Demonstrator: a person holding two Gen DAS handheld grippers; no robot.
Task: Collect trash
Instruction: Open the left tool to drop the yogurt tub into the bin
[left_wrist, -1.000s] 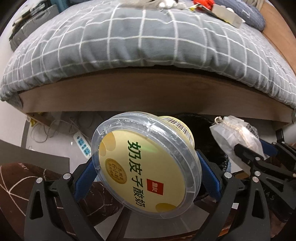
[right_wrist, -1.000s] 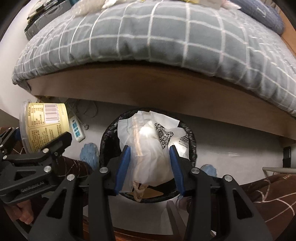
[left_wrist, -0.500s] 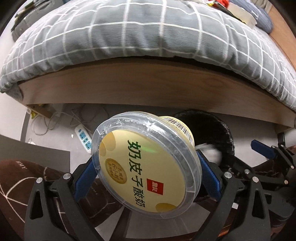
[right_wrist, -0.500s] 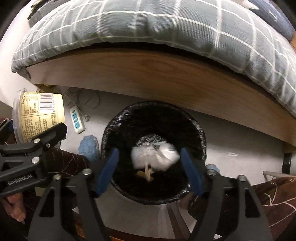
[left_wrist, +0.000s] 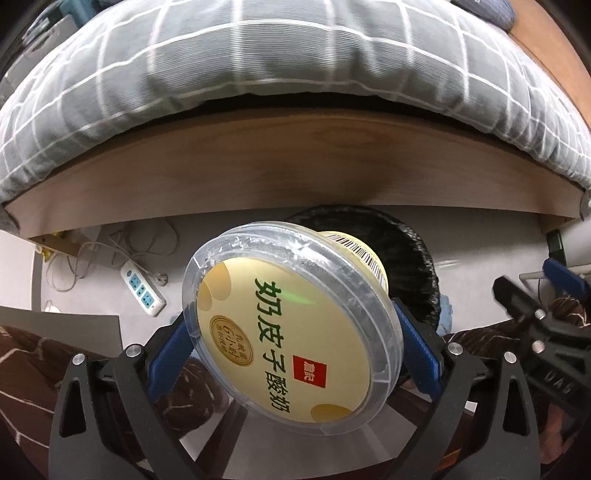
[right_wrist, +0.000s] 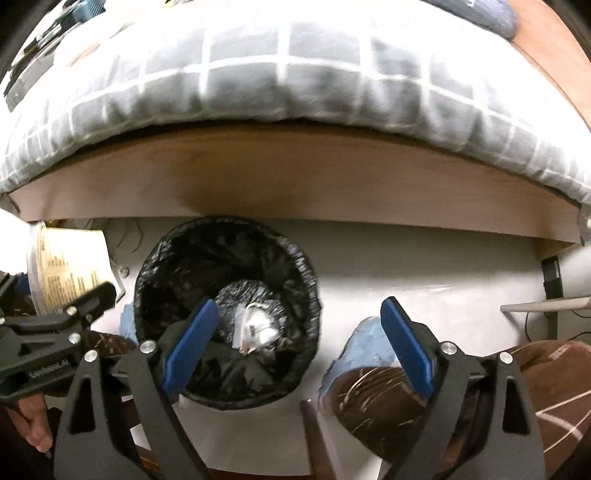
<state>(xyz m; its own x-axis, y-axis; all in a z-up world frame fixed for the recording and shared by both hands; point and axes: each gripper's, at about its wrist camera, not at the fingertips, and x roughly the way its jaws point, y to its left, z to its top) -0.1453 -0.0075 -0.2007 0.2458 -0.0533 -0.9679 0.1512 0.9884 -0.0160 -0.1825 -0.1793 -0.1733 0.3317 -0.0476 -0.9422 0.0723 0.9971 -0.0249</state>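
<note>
1. Yellow plastic fills the left wrist view: my left gripper (left_wrist: 291, 339) is clenched on a yogurt tub (left_wrist: 291, 325), its blue pads pressing the tub's sides just under the clear lid.
2. I hold the tub tilted, its lid with green lettering facing the camera and a barcode showing on the upper wall.
3. Behind the tub, partly hidden by it, stands the trash bin (left_wrist: 410, 258) with a black liner, on the grey floor (left_wrist: 480, 243) just in front of the wooden bed frame (left_wrist: 295, 170).
4. My right gripper (right_wrist: 299, 343) is released and its jaws are opening; nothing lies between the blue pads.
5. From the right wrist view, the left pad sits over the bin's opening, while the right pad hangs beyond the bin's rim, over the floor and a blue slipper (right_wrist: 369, 343).
6. Down in the bin, on the liner's bottom, lies a crumpled clear wrapper (right_wrist: 255, 328), well below my right gripper and apart from it.
7. In that same view the tub appears at the far left, beside the bin and outside its rim.
8. A grey checked quilt (left_wrist: 280, 55) hangs over the bed's edge above everything.
9. A white power strip (left_wrist: 142, 288) with its cord lies on the floor to the left of the bin.
</note>
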